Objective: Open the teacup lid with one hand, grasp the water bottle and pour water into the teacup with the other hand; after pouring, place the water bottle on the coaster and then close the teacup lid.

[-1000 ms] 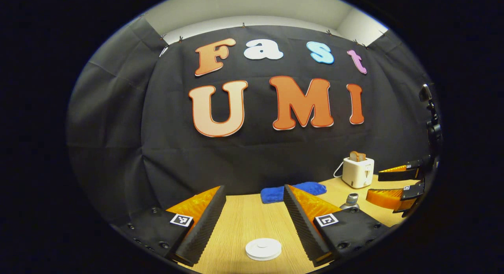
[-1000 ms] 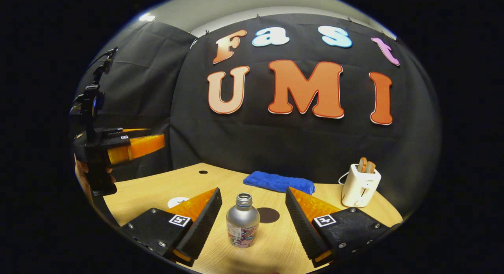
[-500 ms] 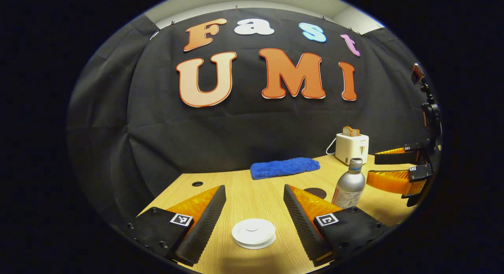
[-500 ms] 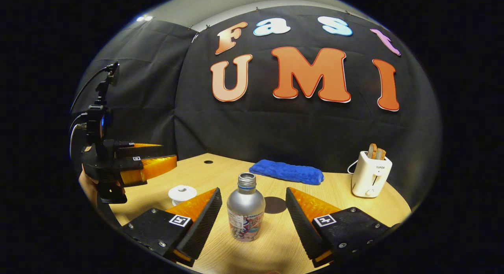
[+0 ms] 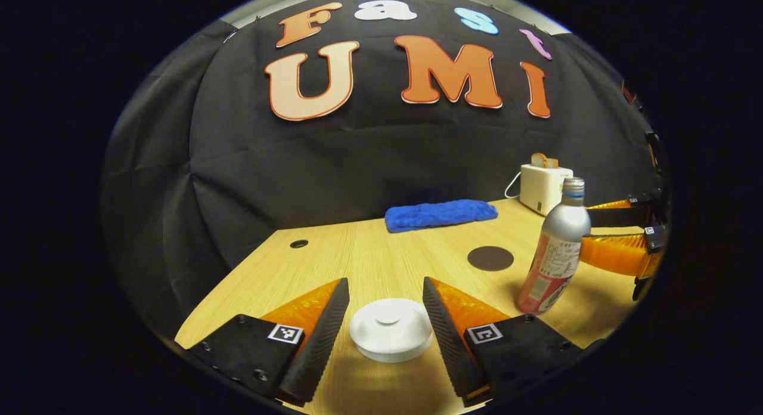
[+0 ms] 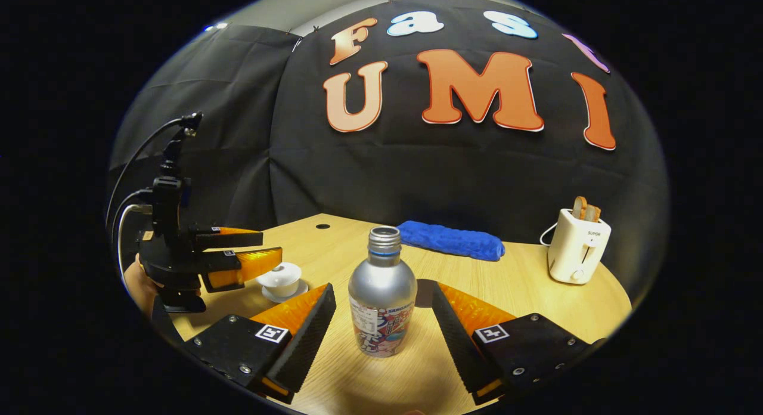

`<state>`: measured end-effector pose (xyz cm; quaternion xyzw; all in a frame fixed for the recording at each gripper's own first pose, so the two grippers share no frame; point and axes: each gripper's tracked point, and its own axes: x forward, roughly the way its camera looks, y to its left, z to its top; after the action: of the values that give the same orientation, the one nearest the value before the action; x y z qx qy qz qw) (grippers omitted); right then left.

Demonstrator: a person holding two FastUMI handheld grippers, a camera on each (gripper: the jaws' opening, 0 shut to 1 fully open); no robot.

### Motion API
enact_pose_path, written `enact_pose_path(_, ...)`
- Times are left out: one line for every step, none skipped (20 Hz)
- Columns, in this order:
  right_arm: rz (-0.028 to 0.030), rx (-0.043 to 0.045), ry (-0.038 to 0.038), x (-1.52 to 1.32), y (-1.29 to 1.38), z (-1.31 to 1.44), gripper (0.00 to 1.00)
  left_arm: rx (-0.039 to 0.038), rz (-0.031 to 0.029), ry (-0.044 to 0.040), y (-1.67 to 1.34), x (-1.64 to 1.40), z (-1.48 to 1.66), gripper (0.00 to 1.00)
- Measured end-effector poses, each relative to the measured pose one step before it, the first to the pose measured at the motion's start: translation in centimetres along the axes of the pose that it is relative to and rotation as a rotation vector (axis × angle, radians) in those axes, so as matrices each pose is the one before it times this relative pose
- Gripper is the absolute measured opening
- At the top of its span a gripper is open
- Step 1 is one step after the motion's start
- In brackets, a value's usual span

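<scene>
The left hand-held gripper [image 5: 386,304] is seen spread wide, its two fingers set either side of the white lid [image 5: 390,330] of the teacup [image 6: 281,279], a gap left on each side, so nothing is grasped. From the right gripper view, the cup is found on a white saucer [image 6: 285,293] near the left edge of the table [image 6: 512,284], with the left hand-held gripper level with its lid and a hand [image 6: 138,282] partly glimpsed behind the device. The right hand-held gripper [image 6: 384,310] is likewise held released, and the bottle [image 6: 382,296] is framed upright between its fingers without being touched by either. The bottle is uncapped, silver above, with a colourful printed wrap around its lower half; lettering is carried on that wrap, but it is too small to be read surely. In the left gripper view, the bottle stands right of the dark round coaster [image 5: 490,258], apart from it, and the far gripper's fingers are seen just behind it. A blue cloth [image 5: 440,214] is laid at the back of the table by the booth wall. A white toaster [image 6: 577,245] with bread slices in its slots is placed at the far right, a white cord trailing from it; a small word is printed on its front, too fine to be made out with confidence. A round cable hole [image 5: 298,244] is cut near the table's back left.
</scene>
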<state>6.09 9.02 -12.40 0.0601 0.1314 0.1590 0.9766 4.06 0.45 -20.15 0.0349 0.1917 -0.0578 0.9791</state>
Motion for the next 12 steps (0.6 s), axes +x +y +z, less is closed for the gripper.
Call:
enact_pose_path(0.01157, 0.00201, 0.01182, 0.200, 0.325, -0.371, 0.98, -0.00878, -0.00455, 0.01031, -0.123, 0.257, -0.433, 0.82)
enact_pose_path(0.00568, -0.00101, 0.01097, 0.232, 0.078, -0.450, 0.98, -0.00800, -0.00315, 0.00623, -0.100, 0.300, -0.180, 0.82)
enact_pose_path(-0.00051, -0.00212, 0.00966, 0.206, -0.091, -0.346, 0.98, -0.00559, -0.00050, 0.00222, 0.153, 0.040, -0.075, 0.76)
enact_pose_path(0.00112, -0.00285, 0.00809, 0.197, 0.069, -0.251, 0.98, -0.00084, -0.00315, 0.00811, -0.020, 0.191, -0.243, 0.76)
enact_pose_path(0.00287, -0.00070, 0.00508, 0.190, 0.042, -0.165, 0.98, 0.00275, -0.00448, 0.00654, -0.084, 0.163, -0.328, 0.68)
enact_pose_path(0.00081, -0.00134, 0.00651, 0.330, 0.013, -0.302, 0.98, 0.01038, -0.00157, 0.01148, -0.125, 0.349, -0.342, 0.72)
enact_pose_path(0.00560, -0.00159, 0.00779, 0.188, 0.090, -0.270, 0.98, 0.01487, 0.00903, 0.01157, 0.072, 0.154, -0.224, 0.68)
enact_pose_path(0.00230, 0.00432, 0.01212, 0.274, -0.041, -0.356, 0.98, 0.00682, 0.00766, 0.01193, 0.128, 0.180, -0.246, 0.69)
enact_pose_path(0.00562, 0.00665, 0.00952, 0.010, -0.014, -0.359, 0.98, -0.00460, -0.00696, -0.00795, -0.150, 0.010, 0.189, 0.58)
enact_pose_path(0.00059, 0.00325, 0.00619, 0.233, -0.018, -0.188, 0.98, -0.00327, -0.00769, -0.00135, -0.060, 0.162, -0.061, 0.59)
enact_pose_path(-0.00070, 0.00042, 0.00644, 0.207, -0.052, -0.177, 0.98, -0.00219, -0.00115, 0.00527, -0.128, 0.252, -0.226, 0.58)
enact_pose_path(-0.00296, -0.00239, 0.00486, 0.164, -0.061, -0.160, 0.98, -0.00322, 0.00126, 0.00245, 0.039, 0.008, -0.111, 0.57)
